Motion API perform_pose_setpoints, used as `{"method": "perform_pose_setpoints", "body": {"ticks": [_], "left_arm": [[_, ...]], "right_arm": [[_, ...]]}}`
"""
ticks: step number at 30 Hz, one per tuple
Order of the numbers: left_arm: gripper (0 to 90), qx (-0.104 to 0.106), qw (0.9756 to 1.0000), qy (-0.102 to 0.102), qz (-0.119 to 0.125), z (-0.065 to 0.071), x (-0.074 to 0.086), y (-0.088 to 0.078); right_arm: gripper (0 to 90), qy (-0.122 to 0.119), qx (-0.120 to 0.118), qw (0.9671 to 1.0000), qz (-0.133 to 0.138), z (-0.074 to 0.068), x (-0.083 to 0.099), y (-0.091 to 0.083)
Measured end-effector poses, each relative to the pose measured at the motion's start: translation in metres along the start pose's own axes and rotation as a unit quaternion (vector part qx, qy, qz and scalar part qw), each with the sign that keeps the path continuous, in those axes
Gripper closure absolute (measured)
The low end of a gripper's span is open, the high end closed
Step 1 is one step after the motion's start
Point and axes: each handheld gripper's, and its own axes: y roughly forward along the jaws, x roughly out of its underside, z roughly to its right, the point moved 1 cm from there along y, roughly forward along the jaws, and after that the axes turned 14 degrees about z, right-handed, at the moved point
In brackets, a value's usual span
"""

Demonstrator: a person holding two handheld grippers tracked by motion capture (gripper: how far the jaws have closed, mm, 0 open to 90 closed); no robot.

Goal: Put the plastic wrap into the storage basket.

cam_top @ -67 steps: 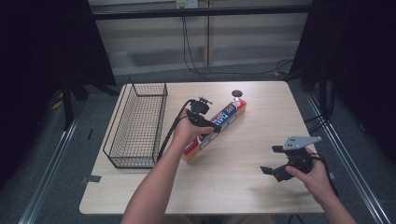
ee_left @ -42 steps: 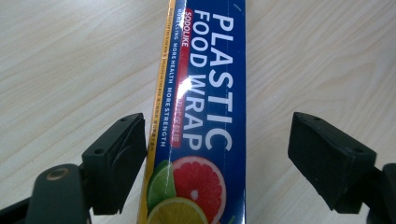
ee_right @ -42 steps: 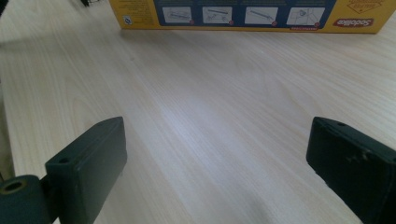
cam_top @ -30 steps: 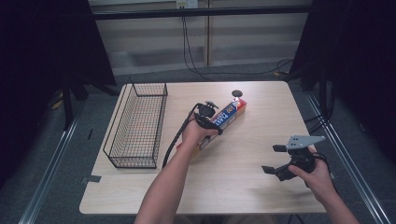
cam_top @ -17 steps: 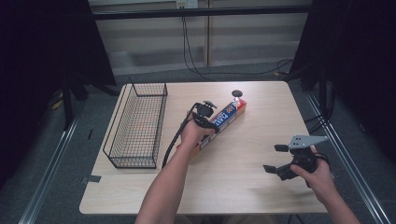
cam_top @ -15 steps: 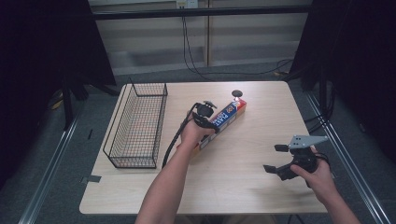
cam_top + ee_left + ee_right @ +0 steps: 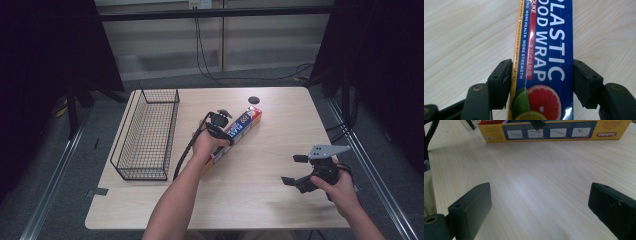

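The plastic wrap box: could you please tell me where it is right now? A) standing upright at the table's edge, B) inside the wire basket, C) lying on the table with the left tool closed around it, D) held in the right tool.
C: the plastic wrap box lies flat on the table, and the left tool presses its jaws on both long sides.

A pale wooden table [image 7: 260,200] carries a wire basket [image 7: 145,135] and plastic-wrap box [image 7: 239,129].
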Motion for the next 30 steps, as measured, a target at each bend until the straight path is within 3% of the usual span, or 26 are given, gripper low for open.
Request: {"method": "perform_pose_setpoints", "body": {"ticks": [7, 9, 13, 15, 24, 30], "left_arm": [[34.6, -0.007, 0.9999, 0.007, -0.013, 0.003, -0.006, 0.014], [38.2, -0.013, 0.9992, 0.029, -0.025, 0.004, -0.007, 0.015], [41.6, -0.027, 0.9982, 0.033, -0.043, 0.009, -0.01, 0.014], [41.8, -0.027, 0.9982, 0.024, -0.048, 0.009, -0.009, 0.013], [42.6, -0.023, 0.9976, 0.021, -0.062, 0.005, -0.011, -0.009], [42.7, -0.025, 0.9977, 0.006, -0.062, -0.001, -0.014, -0.028]], "right_arm": [[4.6, -0.003, 0.001, 1.0, -0.001, 0.0, 0.0, 0.0], [4.6, -0.008, 0.005, 0.9999, -0.006, 0.001, 0.001, 0.0], [4.7, -0.003, 0.008, 1.0, -0.005, 0.003, 0.002, -0.002], [4.6, -0.001, 0.008, 1.0, -0.005, 0.004, 0.002, -0.002], [4.7, -0.002, 0.007, 1.0, -0.001, 0.004, 0.001, -0.002], [4.7, 0.0, 0.003, 1.0, 0.004, 0.003, -0.001, -0.002]]}}
